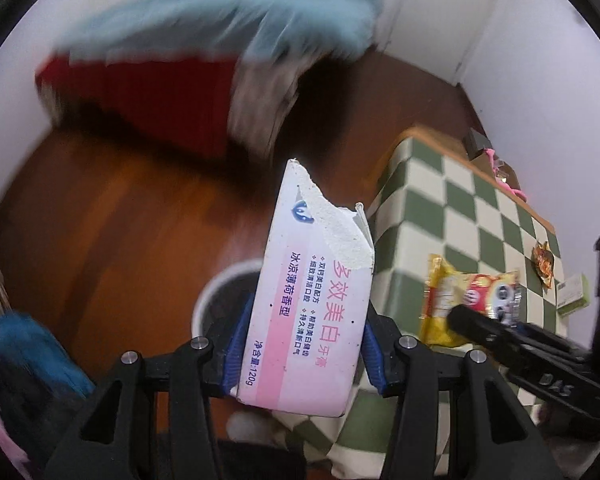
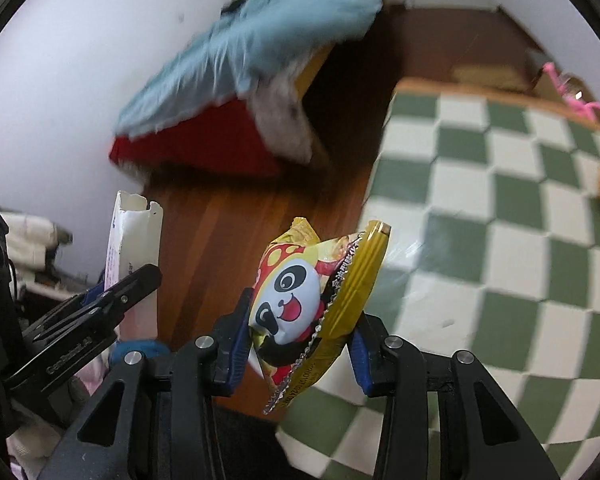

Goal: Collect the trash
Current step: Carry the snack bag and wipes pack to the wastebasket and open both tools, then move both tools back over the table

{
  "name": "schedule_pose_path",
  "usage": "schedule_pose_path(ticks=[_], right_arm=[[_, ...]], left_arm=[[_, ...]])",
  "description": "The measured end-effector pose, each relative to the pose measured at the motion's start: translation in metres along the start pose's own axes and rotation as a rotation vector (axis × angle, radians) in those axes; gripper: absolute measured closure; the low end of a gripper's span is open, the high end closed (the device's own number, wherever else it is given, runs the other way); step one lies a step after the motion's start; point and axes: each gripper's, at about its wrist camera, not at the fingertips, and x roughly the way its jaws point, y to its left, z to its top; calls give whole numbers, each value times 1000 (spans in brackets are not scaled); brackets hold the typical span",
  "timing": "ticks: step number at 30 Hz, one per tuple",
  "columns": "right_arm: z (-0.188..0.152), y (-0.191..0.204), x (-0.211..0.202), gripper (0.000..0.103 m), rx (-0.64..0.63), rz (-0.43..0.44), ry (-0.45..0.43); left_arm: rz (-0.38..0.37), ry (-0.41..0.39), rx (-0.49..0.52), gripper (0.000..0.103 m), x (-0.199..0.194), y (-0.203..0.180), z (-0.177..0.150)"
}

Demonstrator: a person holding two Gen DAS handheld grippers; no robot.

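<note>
Left wrist view — left claw clamped on torn toothpaste box, right claw on snack wrapper — beside checkered table edge.

Between my left fingers, which have blue pads on black arms, I see a toothpaste box that is white and pink, with pink and dark blue print and a torn white top. Between my right fingers, also blue-padded, sits a yellow snack wrapper printed with a black-and-white panda face and red spots. Right of both pairs, the desk wears a green and cream checked cloth. Beyond the fingertips the floor is reddish-brown wood.
</note>
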Motion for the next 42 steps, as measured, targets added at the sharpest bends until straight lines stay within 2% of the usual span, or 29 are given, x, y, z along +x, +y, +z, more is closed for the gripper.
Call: schedule_pose_path(ticks=[3, 8, 9, 13, 16, 18, 20, 23, 26, 33, 42], right_arm=[[-8, 10, 50, 59, -9, -8, 90], [-15, 18, 120, 60, -21, -48, 206], [-15, 19, 128, 60, -25, -55, 216], [-13, 21, 156, 59, -23, -58, 252], [-8, 21, 171, 57, -16, -63, 287], [-7, 23, 179, 46, -12, -66, 307], [-6, 24, 183, 21, -10, -66, 312], [-4, 29, 184, 7, -33, -96, 309], [-7, 38, 180, 5, -90, -170, 303], [-19, 50, 161, 1, -204, -313, 284], [-28, 50, 136, 1, -219, -337, 265]], left_arm=[[-46, 87, -69, 57, 33, 29, -8], [-39, 164, -140, 54, 72, 58, -8], [-47, 174, -163, 49, 78, 64, -7], [-51, 173, -222, 13, 85, 82, -2], [-30, 176, -248, 5, 83, 96, 1], [2, 167, -252, 5, 80, 102, 0], [58, 142, -240, 5, 74, 104, -2], [168, 97, -208, 5, 62, 104, -7], [227, 79, -179, 5, 54, 102, -13], [273, 76, -121, 5, 46, 86, -27], [287, 53, -87, 5, 25, 75, -33]])
